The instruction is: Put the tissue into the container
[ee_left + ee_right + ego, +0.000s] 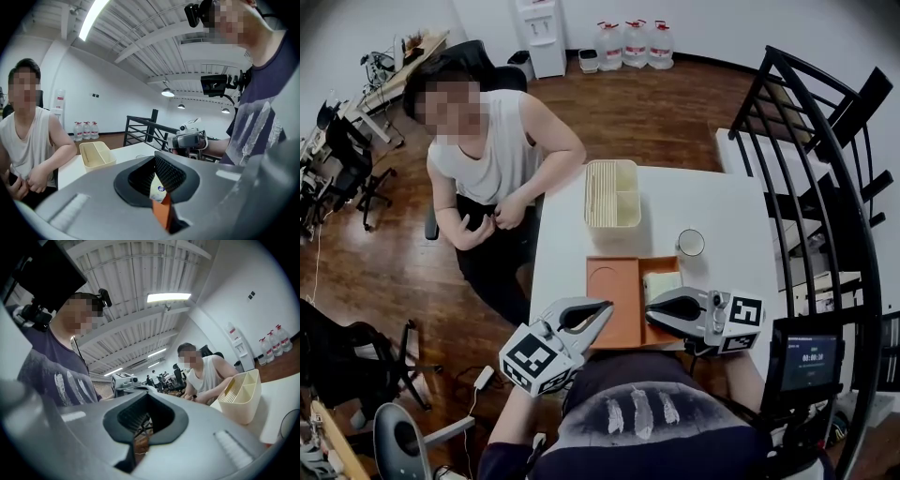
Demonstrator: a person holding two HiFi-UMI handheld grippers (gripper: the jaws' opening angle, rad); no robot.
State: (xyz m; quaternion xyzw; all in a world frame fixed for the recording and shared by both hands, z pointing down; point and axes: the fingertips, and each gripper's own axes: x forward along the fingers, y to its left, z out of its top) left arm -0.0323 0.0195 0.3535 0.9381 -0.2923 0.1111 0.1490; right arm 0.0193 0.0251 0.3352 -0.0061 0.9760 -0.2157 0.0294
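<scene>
Cream-wrapped, one tissue pack (662, 284) is seen in the head view on one orange tray (614, 300), outside the one cream container (611, 194) beyond it. Two grippers are held over the tray: left gripper (607, 306) and right gripper (649, 306). In the left gripper view, the jaws are closed on nothing. In the right gripper view, the jaws are likewise closed and empty, and three water bottles (276, 341) are counted.

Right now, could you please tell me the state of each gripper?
Left gripper: closed, holding nothing.
Right gripper: closed, holding nothing.
</scene>
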